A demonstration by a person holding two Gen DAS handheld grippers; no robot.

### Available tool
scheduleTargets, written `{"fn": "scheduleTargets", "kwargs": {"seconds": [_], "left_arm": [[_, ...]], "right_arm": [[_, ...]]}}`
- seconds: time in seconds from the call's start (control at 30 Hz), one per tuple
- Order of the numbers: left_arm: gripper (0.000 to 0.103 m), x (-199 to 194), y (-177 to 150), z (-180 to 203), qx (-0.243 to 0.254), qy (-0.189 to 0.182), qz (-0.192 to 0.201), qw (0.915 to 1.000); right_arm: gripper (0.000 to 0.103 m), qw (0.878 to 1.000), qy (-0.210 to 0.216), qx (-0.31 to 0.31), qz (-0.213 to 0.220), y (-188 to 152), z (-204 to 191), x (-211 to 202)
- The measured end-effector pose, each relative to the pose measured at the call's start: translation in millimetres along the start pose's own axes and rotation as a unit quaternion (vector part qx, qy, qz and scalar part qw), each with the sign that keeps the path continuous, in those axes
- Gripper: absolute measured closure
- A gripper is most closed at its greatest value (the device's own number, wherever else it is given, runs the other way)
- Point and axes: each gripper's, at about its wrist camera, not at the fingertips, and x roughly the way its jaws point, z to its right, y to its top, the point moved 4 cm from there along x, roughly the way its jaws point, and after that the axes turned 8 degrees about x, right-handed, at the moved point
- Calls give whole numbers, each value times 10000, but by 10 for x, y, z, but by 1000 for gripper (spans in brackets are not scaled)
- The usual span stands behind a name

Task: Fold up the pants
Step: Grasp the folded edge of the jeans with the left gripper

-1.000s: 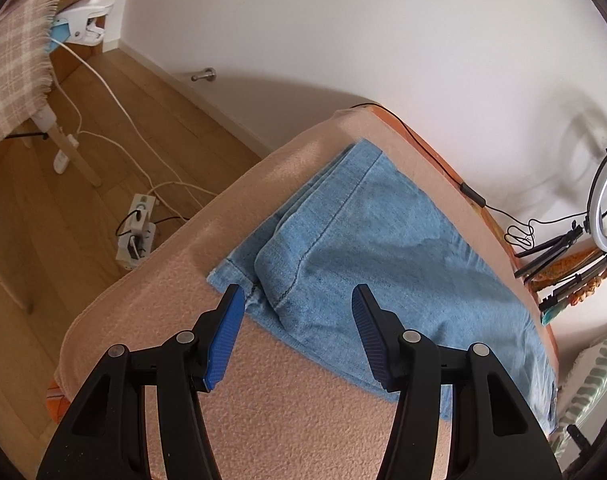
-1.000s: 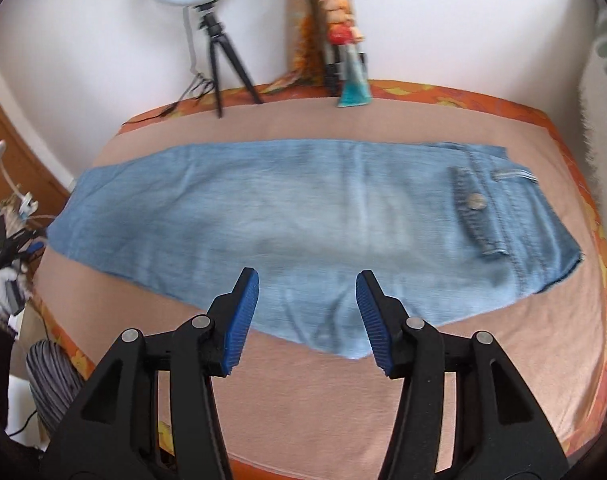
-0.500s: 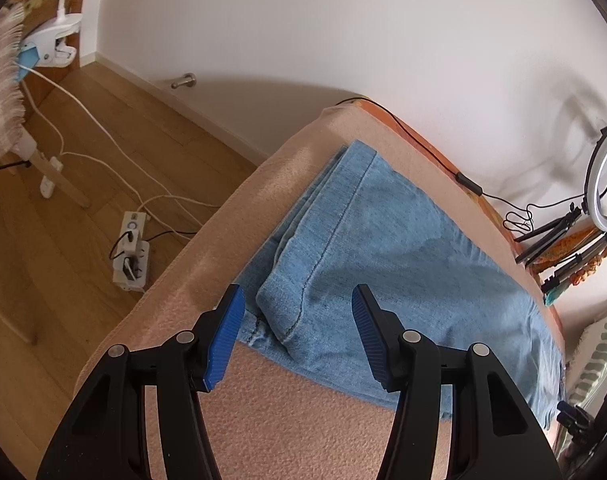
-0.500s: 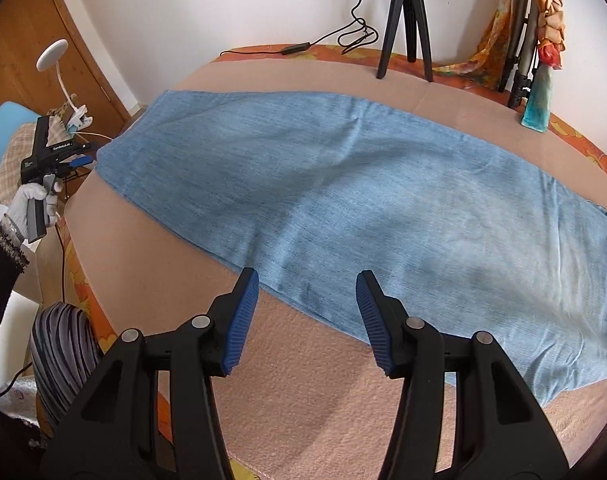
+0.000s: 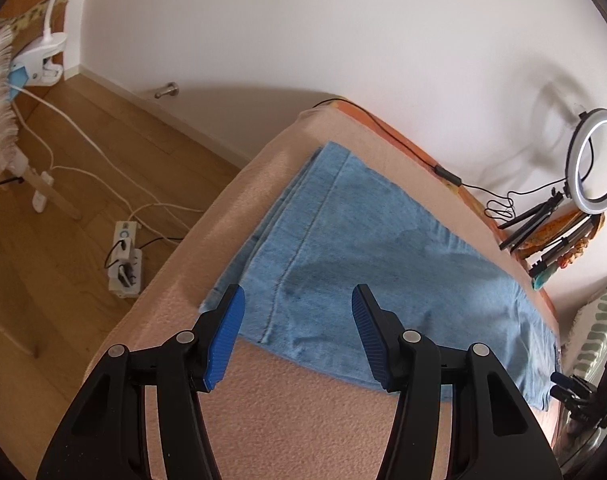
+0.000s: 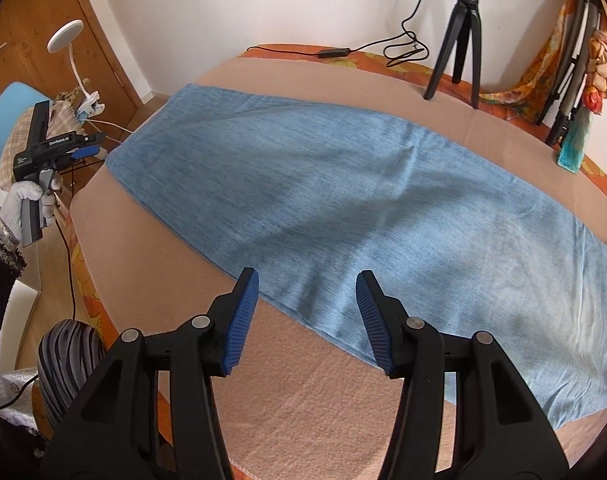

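Light blue denim pants (image 6: 343,196) lie flat, folded lengthwise, on a peach blanket (image 6: 323,400) over a table. Their hem end (image 5: 303,240) lies below my left gripper (image 5: 297,328), which hovers open above the near hem corner with nothing between its blue pads. My right gripper (image 6: 307,308) hovers open over the near edge of the pants at mid-length, also empty. In the right wrist view the left gripper (image 6: 83,151) shows at far left, held by a gloved hand (image 6: 25,200). The right gripper's body (image 5: 583,392) peeks in at the lower right of the left wrist view.
A ring light on a black tripod (image 6: 459,36) and folded stands (image 6: 571,68) stand along the far wall side, with a black cable (image 6: 335,53). Off the table's left end are wooden floor, a power strip (image 5: 123,260), a clip lamp (image 5: 35,60) and a chair (image 6: 7,112).
The right gripper swept left along the pants, from the waist and pocket end toward mid-length, rolling as it went. The left gripper stayed over the hem, turning slightly.
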Motion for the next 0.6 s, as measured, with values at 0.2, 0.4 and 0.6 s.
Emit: {"fn": "scheduleTargets", "kwargs": {"seconds": [0.2,0.4,0.6], "left_arm": [[48,114,-222,-257,-860,-313,-199,9956],[43,218,-298,-261,-1310,-642,46,9893],[43,286,-196,-248,-1678,-1007,417,9798]], "right_arm": [[50,9995,72,-320,-41,53,-338,153],[50,9992,171,-347,-112,116,-499,283],[50,9991,185,-358,-120,165,-599,340]]}}
